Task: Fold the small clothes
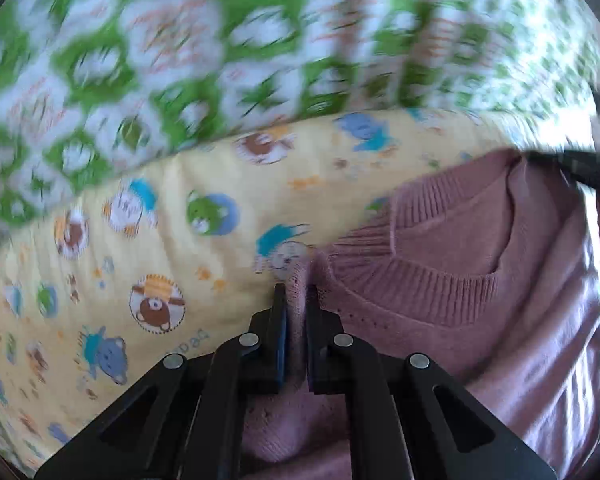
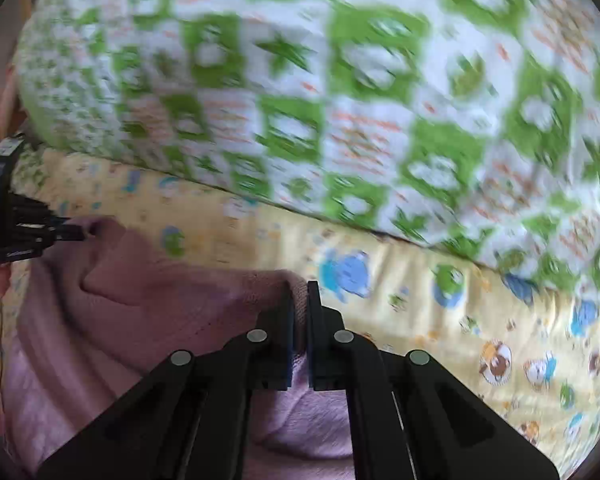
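1. Left wrist view: the left gripper is clamped on a pinch of the pink knit sweater, at the shoulder just left of the ribbed neckline, which lies to the right of its fingers.
2. Right wrist view: the right gripper pinches the sweater's opposite shoulder edge; the garment spreads to its left, toward the other tool.
3. The sweater lies on the yellow cartoon-print sheet, with a green-patterned quilt ahead of both tools.
4. Judged step: top corners gripped, the fold just starting.
5. Next calls for lifting both hands evenly, keeping the knit taut.
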### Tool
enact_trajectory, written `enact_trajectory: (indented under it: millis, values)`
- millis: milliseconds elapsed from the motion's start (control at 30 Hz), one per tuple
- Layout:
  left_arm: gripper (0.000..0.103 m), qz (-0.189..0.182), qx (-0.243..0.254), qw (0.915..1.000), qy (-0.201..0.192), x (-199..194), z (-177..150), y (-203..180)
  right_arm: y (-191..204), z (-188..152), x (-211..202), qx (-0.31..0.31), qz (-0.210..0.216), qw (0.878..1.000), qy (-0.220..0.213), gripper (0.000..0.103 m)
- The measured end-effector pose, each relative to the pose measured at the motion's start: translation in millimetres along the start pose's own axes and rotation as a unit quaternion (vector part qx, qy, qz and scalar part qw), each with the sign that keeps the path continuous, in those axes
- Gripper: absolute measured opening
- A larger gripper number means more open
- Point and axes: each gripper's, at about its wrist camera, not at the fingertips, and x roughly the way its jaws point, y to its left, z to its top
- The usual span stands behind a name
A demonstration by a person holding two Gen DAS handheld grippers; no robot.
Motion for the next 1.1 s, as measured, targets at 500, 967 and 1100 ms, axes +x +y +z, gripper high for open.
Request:
enact_trajectory:
  millis: [500, 967, 1100]
  values:
    - [0.065, 0.04, -0.106, 0.9923, -0.05, -79, -62, 35, -1, -25, -40, 0.105, -0.036, 0.993, -0.036, 0.033]
    - [0.067, -0.003, -0.21, 0.9777, 0.0, -138, -296, -12, 70, -183, -158, 0.155, -0.005, 0.988, -0.024, 0.049]
    - [0.067, -0.007, -0.199, 0.9797, 0.018, -148, -345, -31, 85, -216, -169, 0.177, -0.011, 0.984, -0.014, 0.05]
